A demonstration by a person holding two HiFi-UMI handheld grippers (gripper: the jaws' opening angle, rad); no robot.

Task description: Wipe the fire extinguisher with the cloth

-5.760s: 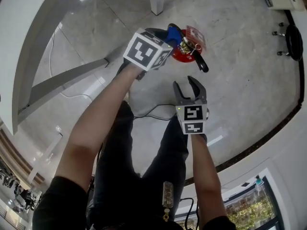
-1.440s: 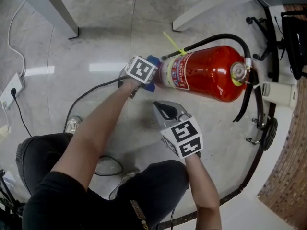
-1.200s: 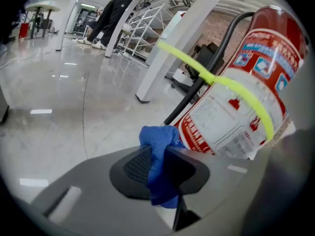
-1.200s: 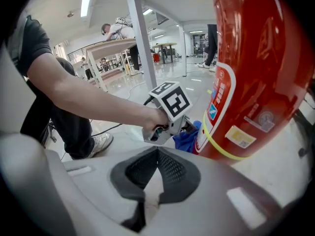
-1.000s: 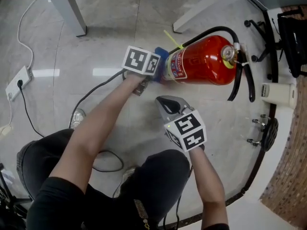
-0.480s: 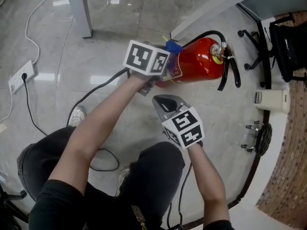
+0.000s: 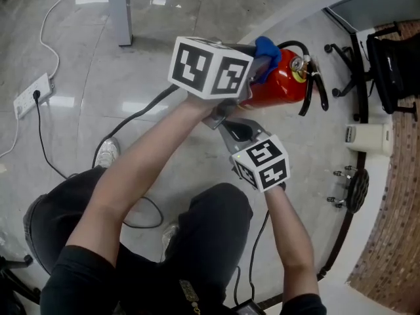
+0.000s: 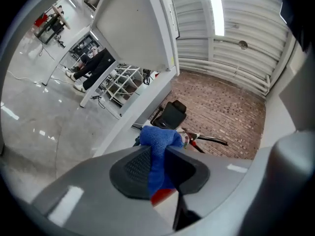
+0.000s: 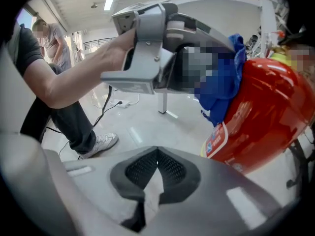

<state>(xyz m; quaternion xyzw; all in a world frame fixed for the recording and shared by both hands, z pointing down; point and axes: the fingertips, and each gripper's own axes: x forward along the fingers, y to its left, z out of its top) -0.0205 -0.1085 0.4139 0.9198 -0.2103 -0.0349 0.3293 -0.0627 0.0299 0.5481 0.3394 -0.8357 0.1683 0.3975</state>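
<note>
The red fire extinguisher (image 7: 279,87) stands on the marble floor, its black hose (image 7: 308,84) curving by the valve. My left gripper (image 7: 257,59) is shut on the blue cloth (image 7: 266,47) and holds it against the upper part of the cylinder. In the left gripper view the blue cloth (image 8: 158,146) fills the gap between the jaws of the left gripper (image 8: 158,160), with a bit of red body (image 8: 160,195) below. My right gripper (image 7: 237,128) hangs shut and empty just in front of the extinguisher. The right gripper view shows the red cylinder (image 9: 266,117), the cloth (image 9: 221,85) and the shut right gripper (image 9: 157,167).
A power strip (image 7: 33,94) with a white cable lies at the left. A table leg (image 7: 118,12) stands behind, a black cable (image 7: 141,110) crosses the floor. An office chair (image 7: 387,58), a castor base (image 7: 348,189) and a white box (image 7: 366,136) are at the right. A person (image 9: 49,38) stands far off.
My left gripper has risen with the cloth from the low end of the cylinder up to near the valve. The right gripper has lifted a little and stayed shut.
</note>
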